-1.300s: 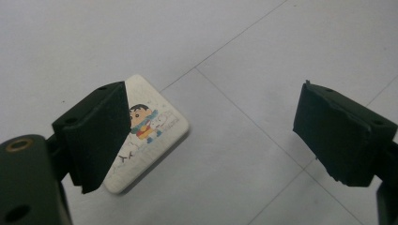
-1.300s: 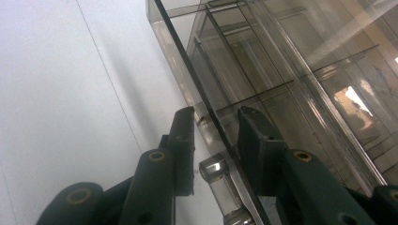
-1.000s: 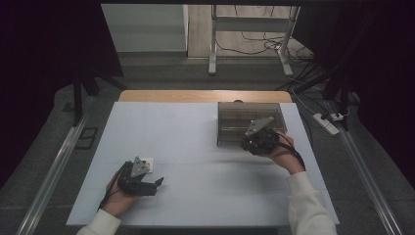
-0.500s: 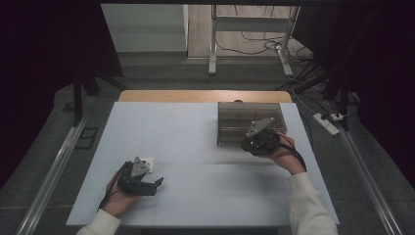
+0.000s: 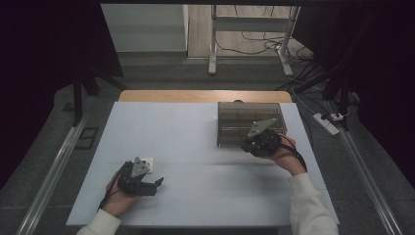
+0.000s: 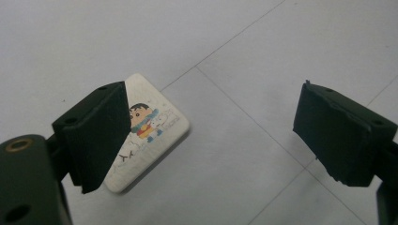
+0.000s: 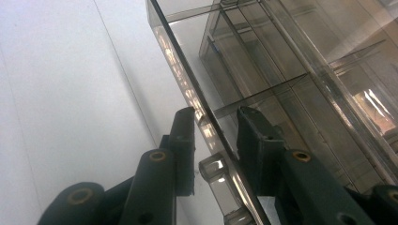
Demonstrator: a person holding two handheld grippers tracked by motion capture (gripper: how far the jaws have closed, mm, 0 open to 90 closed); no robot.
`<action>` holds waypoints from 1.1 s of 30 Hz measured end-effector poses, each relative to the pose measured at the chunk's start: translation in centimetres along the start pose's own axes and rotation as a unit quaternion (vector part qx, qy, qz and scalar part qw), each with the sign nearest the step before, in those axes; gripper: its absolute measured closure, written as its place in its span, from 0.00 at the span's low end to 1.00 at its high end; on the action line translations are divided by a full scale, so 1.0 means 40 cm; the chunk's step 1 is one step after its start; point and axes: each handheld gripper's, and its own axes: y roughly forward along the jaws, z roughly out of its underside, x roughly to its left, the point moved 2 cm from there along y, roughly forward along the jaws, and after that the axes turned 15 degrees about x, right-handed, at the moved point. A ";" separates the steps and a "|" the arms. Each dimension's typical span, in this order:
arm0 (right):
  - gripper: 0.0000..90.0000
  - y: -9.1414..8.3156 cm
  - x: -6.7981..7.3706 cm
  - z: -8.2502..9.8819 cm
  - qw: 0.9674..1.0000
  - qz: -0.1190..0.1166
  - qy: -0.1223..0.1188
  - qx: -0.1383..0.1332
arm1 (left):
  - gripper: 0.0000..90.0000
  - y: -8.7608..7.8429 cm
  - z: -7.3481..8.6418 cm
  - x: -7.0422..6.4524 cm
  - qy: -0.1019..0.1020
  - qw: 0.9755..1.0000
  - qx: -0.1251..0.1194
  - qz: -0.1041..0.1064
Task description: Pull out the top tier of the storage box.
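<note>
Clear plastic box [image 5: 249, 125], right-centre of high view: light, stiff, slick, prob. brittle. Right gripper [image 7: 216, 136] pinches its front wall/lid edge; hold near latch. Left gripper [image 6: 211, 136] jaws apart over eraser [image 6: 148, 126], lower left.

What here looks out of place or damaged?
Nothing looks damaged or spilled. The clear box sits square on the table; the small cartoon eraser lies flat, merely turned at an angle beside the open left gripper.

A white eraser [image 6: 149, 132] with a cartoon print, a smoky-grey clear box [image 5: 247, 122], black claws.
</note>
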 end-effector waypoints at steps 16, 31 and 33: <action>0.75 -0.003 0.004 0.007 1.000 -0.009 0.001 -0.004 | 0.13 0.000 0.000 0.000 -0.001 1.000 -0.001 0.002; 0.75 -0.004 0.008 0.010 1.000 -0.013 -0.001 -0.004 | 0.13 -0.001 0.000 0.000 -0.001 1.000 -0.002 0.001; 0.75 -0.004 0.008 0.010 1.000 -0.013 -0.001 -0.004 | 0.13 -0.001 0.000 0.000 -0.001 1.000 -0.001 0.001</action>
